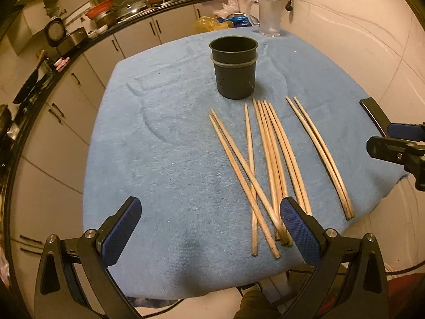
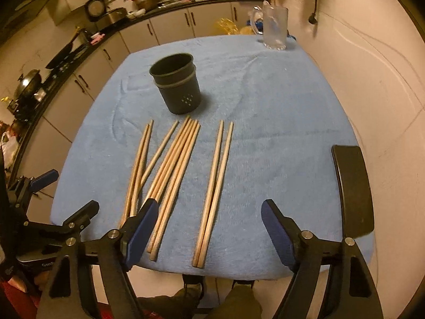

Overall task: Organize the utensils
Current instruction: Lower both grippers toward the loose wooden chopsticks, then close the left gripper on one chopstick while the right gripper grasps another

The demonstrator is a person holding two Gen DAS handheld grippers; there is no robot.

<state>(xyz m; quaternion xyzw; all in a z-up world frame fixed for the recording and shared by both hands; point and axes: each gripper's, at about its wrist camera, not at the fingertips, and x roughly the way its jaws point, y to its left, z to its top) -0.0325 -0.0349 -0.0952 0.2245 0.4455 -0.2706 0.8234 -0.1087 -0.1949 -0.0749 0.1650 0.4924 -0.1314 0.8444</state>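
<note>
Several wooden chopsticks (image 1: 268,164) lie in a loose, crossing bunch on a blue towel (image 1: 159,159), with a separate pair (image 1: 321,154) to their right. Behind them stands a dark perforated utensil holder (image 1: 235,69), upright and empty as far as I see. My left gripper (image 1: 209,212) hovers open over the towel's near edge, its right finger just above the bunch's near ends. In the right wrist view, the right gripper (image 2: 209,212) is open, straddling the near ends of the separate pair (image 2: 212,194) without touching; the bunch (image 2: 170,175) lies left, the holder (image 2: 176,83) beyond.
A clear glass mug (image 1: 268,17) stands at the towel's far right corner. A black chair back (image 2: 353,188) rises by the table's right edge. A kitchen counter (image 1: 79,40) with pots and cabinets curves along the left and back. A person's legs (image 2: 239,303) show below the table edge.
</note>
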